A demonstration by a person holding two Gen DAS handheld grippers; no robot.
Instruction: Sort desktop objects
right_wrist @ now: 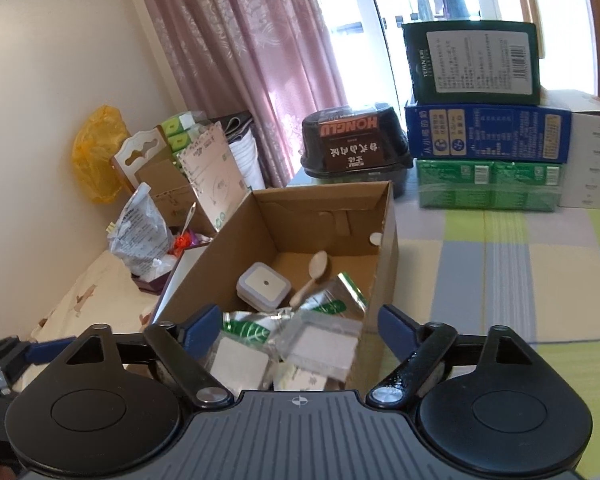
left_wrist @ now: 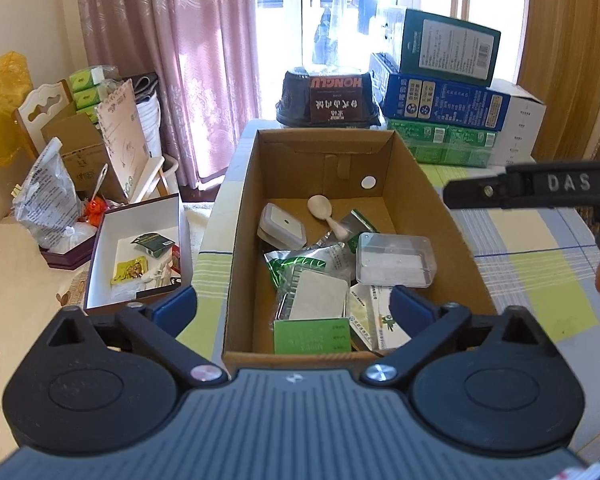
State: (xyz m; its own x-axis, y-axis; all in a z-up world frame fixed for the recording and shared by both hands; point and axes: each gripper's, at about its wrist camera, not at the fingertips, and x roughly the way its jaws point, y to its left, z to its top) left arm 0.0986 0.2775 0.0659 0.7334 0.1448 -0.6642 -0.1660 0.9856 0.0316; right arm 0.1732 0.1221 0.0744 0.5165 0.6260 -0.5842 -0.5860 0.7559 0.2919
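An open cardboard box (left_wrist: 440,216) stands on the checked tablecloth and holds sorted items: a white square night light (left_wrist: 282,227), a pale spoon (left_wrist: 325,210), a clear plastic case (left_wrist: 394,260), foil and green packets (left_wrist: 300,268) and a green card (left_wrist: 312,336). My left gripper (left_wrist: 294,306) is open and empty above the box's near end. My right gripper (right_wrist: 296,328) is open and empty above the box's (right_wrist: 386,240) near right corner. The night light (right_wrist: 263,284) and spoon (right_wrist: 314,272) also show in the right wrist view. The right gripper's body shows at the right in the left wrist view (left_wrist: 540,190).
A black food container (left_wrist: 326,96) and stacked green, blue and dark cartons (left_wrist: 444,92) stand behind the box. A white-lined open box (left_wrist: 140,252) with small packets sits left of it, beside bags, cartons and a yellow plastic bag (left_wrist: 0,108). A pink curtain (left_wrist: 172,60) hangs behind.
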